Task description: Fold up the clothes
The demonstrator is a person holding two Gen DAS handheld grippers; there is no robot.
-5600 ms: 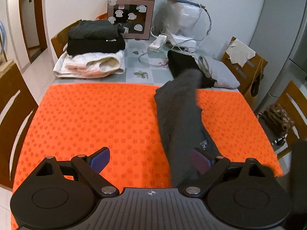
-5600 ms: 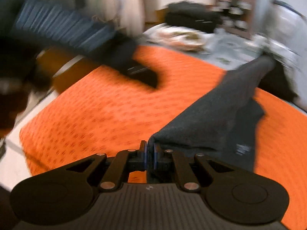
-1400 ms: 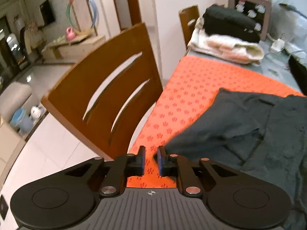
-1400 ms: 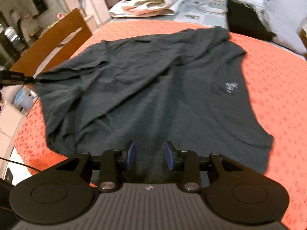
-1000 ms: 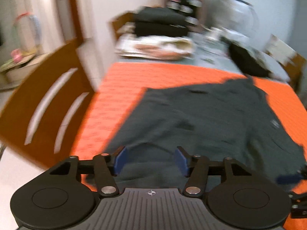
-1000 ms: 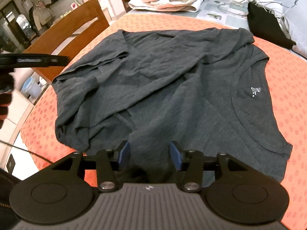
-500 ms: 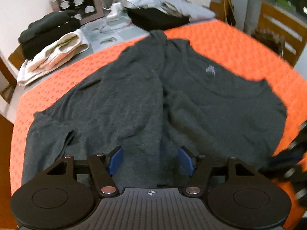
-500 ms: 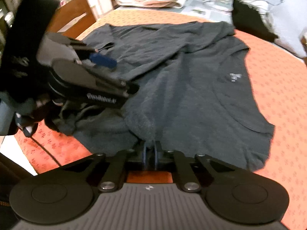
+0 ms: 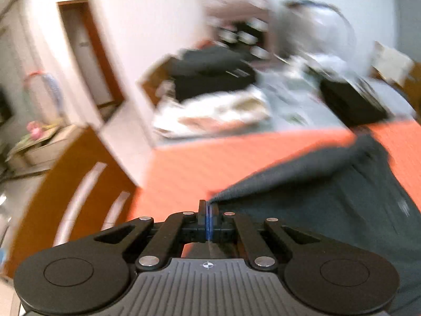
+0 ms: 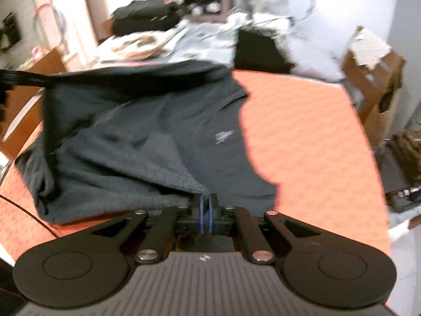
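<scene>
A dark grey T-shirt lies on the orange tablecloth with its near edge lifted. My right gripper is shut on a corner of that edge, and the cloth bunches up at the pads. In the blurred left wrist view, my left gripper has its jaws closing tight on another point of the T-shirt, which stretches away to the right. The right wrist view shows the left gripper at far left, holding the edge up off the table.
A wooden chair stands at the table's left side. Folded dark and pale clothes are stacked at the far end beside a black garment. A brown paper bag stands off the right edge.
The left gripper, open over the flat shirt half a second ago, now pinches its edge and has swung left. Both grippers have risen, and the shirt's near edge hangs between them.
</scene>
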